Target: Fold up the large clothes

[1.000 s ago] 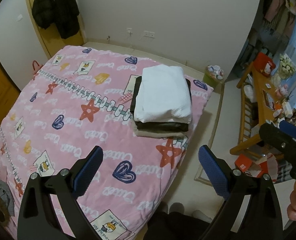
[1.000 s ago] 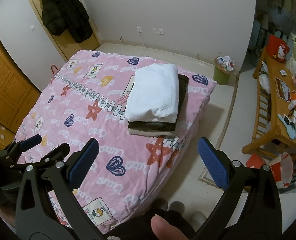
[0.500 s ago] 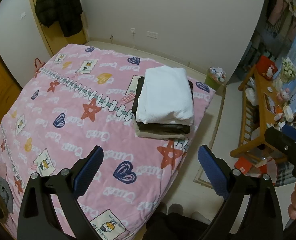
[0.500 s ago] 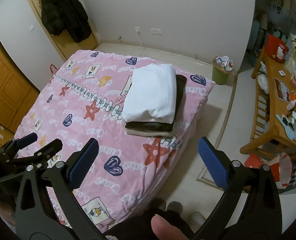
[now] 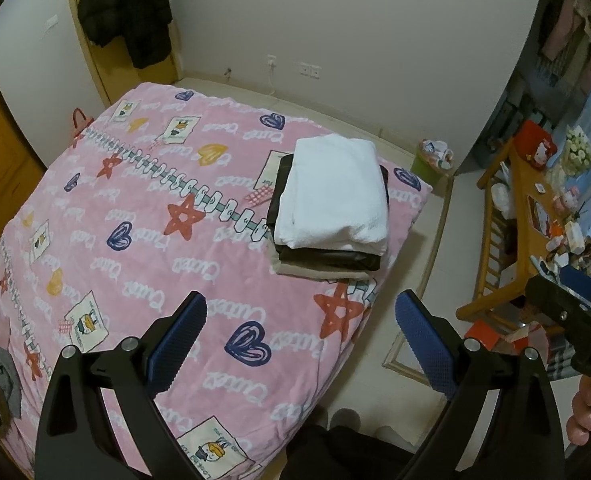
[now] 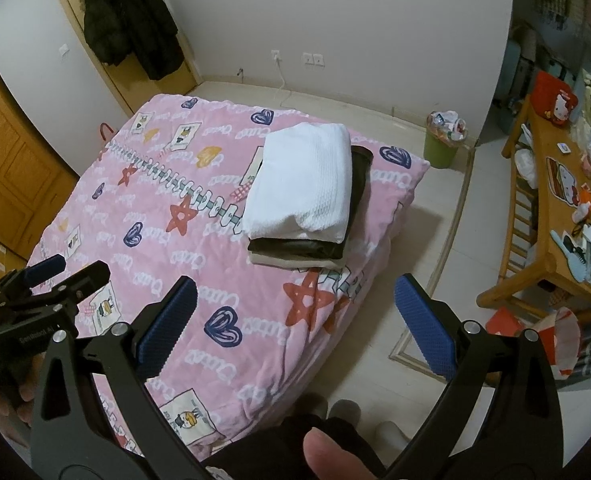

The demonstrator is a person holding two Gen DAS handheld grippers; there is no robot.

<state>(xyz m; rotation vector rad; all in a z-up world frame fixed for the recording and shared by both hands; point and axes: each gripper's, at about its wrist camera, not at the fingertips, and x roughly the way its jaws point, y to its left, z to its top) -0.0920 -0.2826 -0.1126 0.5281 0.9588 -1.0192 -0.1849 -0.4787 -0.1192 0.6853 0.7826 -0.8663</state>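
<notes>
Pulling back: over the last second both views drifted slightly off the bed (image 5: 135, 240). Left claw (image 5: 300, 332) and right claw (image 6: 295, 316) both spread apart, empty. Folded stack (image 6: 303, 200) sits centre-right, untouched; that pile looks done.

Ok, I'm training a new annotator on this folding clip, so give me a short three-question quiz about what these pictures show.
1. True or false: the left gripper holds a garment.
2. Which garment tops the stack on the bed: A) white garment B) black garment C) beige garment?
3. Fill in: the green bin stands on the ____.

Key: 1 false, both the left and right gripper are open and hold nothing; 2 A; 3 floor.
</notes>
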